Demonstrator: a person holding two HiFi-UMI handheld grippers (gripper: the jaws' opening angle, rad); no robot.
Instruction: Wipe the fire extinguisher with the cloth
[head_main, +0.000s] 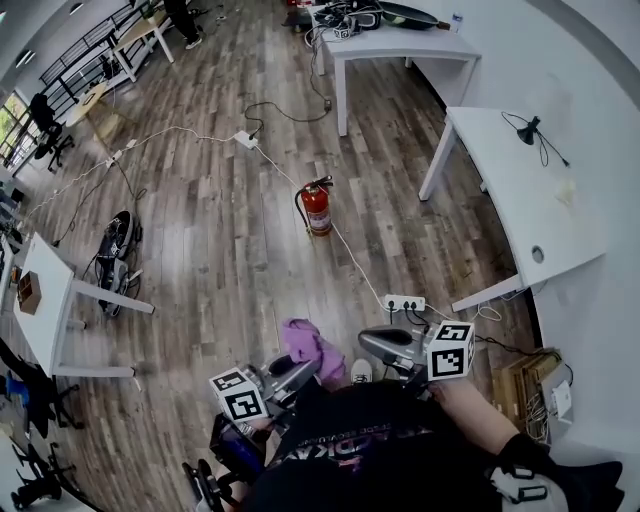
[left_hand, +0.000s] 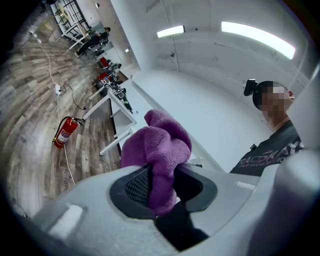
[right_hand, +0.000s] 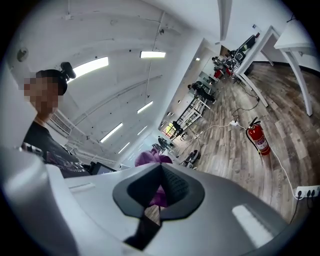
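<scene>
A red fire extinguisher (head_main: 317, 207) stands upright on the wood floor, well ahead of both grippers. It also shows in the left gripper view, where the extinguisher (left_hand: 65, 132) is far off at the left, and in the right gripper view, where the extinguisher (right_hand: 256, 136) is at the right. My left gripper (head_main: 303, 371) is shut on a purple cloth (head_main: 310, 344). The cloth (left_hand: 159, 147) bunches up out of the jaws of the left gripper (left_hand: 162, 186). My right gripper (head_main: 372, 346) is level beside it. The right gripper (right_hand: 161, 173) is shut with nothing held, and the cloth (right_hand: 152, 159) shows just beyond its jaws.
White tables (head_main: 520, 205) stand at the right and at the back (head_main: 395, 48). A white power strip (head_main: 404, 302) and its cable run across the floor past the extinguisher. A small table (head_main: 45, 300) and a scooter (head_main: 118, 245) stand at the left. Cardboard boxes (head_main: 520, 385) lie at the right.
</scene>
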